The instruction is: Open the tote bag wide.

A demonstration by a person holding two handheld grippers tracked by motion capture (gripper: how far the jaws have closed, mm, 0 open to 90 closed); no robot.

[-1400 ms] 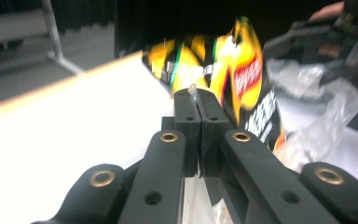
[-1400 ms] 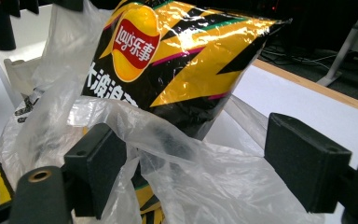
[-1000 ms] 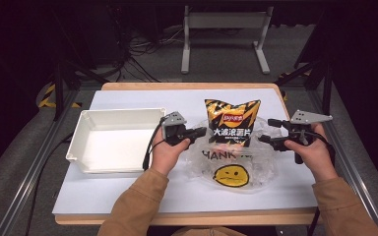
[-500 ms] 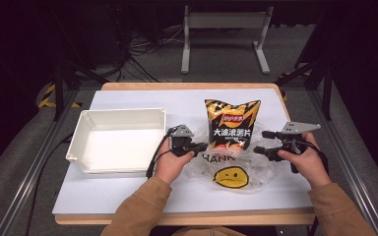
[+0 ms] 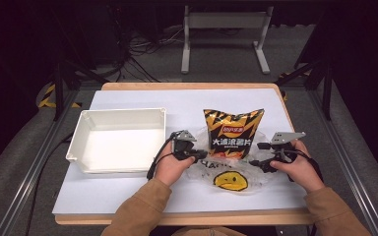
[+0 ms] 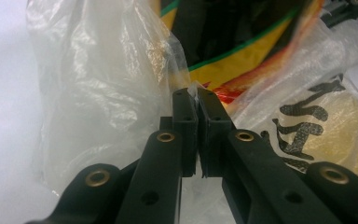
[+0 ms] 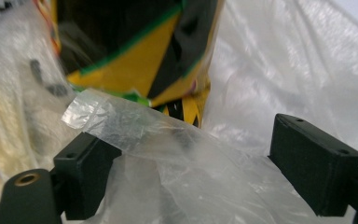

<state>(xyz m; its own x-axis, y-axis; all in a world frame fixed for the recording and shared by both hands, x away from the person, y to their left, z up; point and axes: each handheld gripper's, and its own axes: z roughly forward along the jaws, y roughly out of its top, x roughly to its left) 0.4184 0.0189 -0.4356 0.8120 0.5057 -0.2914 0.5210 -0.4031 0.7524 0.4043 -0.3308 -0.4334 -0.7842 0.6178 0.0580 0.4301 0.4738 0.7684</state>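
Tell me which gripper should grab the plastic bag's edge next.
Right. The right gripper is open with the plastic bag edge lying between its jaws; the left gripper is already shut on the bag.

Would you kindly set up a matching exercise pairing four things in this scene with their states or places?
Things:
1. left gripper
2. right gripper
3. chip bag
4. white tray

States or places:
A. stands partly inside the clear plastic bag
B. jaws apart, plastic film between them
C. sits on the table's left, nothing in it
D. shut on the plastic bag's edge

Pairs: 1-D, 2-B, 3-A, 4-C
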